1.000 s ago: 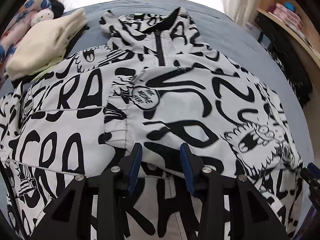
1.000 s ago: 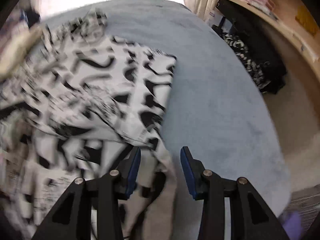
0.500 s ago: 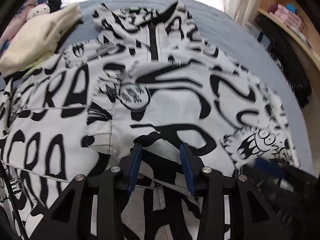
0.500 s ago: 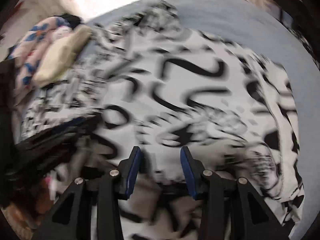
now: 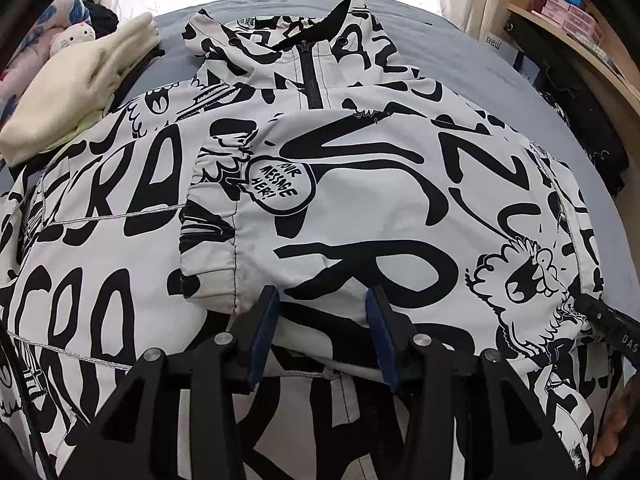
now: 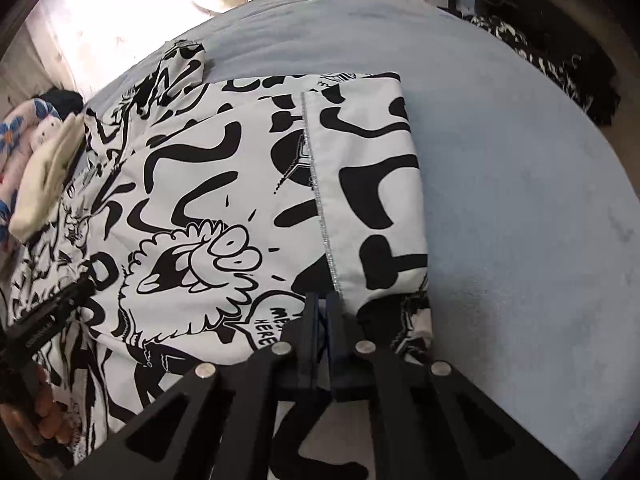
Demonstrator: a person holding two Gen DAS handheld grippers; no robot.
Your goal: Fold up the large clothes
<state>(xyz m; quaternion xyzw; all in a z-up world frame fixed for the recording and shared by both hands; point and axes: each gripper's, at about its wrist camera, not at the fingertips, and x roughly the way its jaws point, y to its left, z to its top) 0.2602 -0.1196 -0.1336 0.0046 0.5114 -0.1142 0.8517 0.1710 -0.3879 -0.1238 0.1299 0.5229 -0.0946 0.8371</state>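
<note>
A large white jacket with black graffiti print point(image 5: 344, 200) lies spread on a grey-blue bed, collar and zip at the far end, one sleeve folded across its front. My left gripper point(image 5: 322, 300) is open and empty, its fingers just over the near edge of the folded sleeve. The jacket also shows in the right wrist view point(image 6: 240, 184). My right gripper point(image 6: 324, 300) is shut on the jacket's folded right side near a silver seam. The tip of the right gripper shows at the right of the left wrist view point(image 5: 608, 320).
The grey-blue bed point(image 6: 520, 200) stretches to the right of the jacket. A folded cream garment point(image 5: 76, 92) and a plush toy point(image 5: 72, 38) lie at the far left. Dark clothes point(image 5: 580, 108) and a wooden shelf point(image 5: 580, 36) stand past the bed's right edge.
My right gripper swung left over the jacket, came back to its right side and closed on the folded edge. My left gripper stayed open by the sleeve, and the view drew back slightly.
</note>
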